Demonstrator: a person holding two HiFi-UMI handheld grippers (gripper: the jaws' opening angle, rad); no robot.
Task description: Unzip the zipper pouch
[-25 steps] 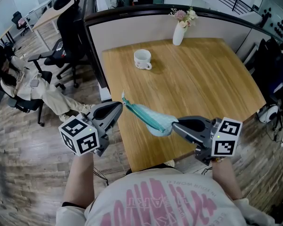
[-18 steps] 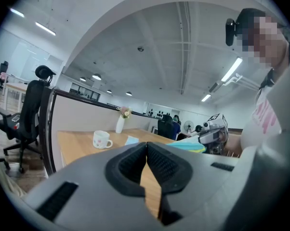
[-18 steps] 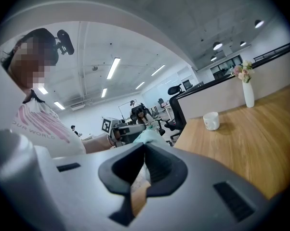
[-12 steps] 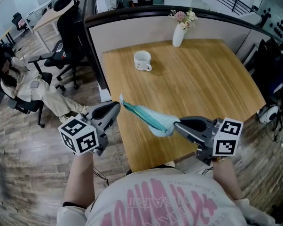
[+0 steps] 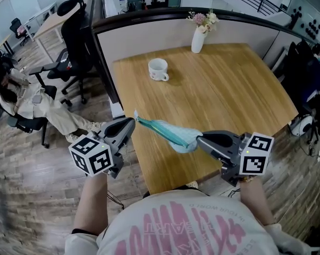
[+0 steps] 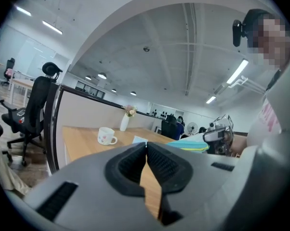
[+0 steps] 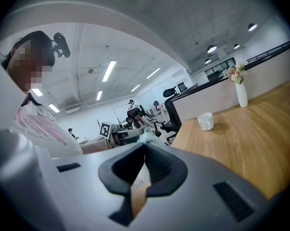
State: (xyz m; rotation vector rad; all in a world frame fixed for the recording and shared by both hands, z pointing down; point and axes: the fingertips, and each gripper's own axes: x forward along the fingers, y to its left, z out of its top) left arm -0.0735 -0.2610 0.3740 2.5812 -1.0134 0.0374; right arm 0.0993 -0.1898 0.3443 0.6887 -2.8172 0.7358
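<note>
The zipper pouch (image 5: 168,133) hangs taut above the table's (image 5: 229,89) near-left edge. The right gripper (image 5: 199,139) is clamped on its end. The left gripper's (image 5: 133,121) jaws, slightly opening, seemingly pinch the tab (image 5: 136,113). Re-pinch firmly, then pull along the zipper.

The shirt (image 7: 39,129) carries pink print. In the right gripper view a small line of it reads "OUR WORLD". In the head view its big letters, seen upside down, look like "HEART"; the rest is unclear.

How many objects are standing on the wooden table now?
2: a white mug toward the far left, and a white vase with flowers at the far edge. Nothing seems hidden.
</note>
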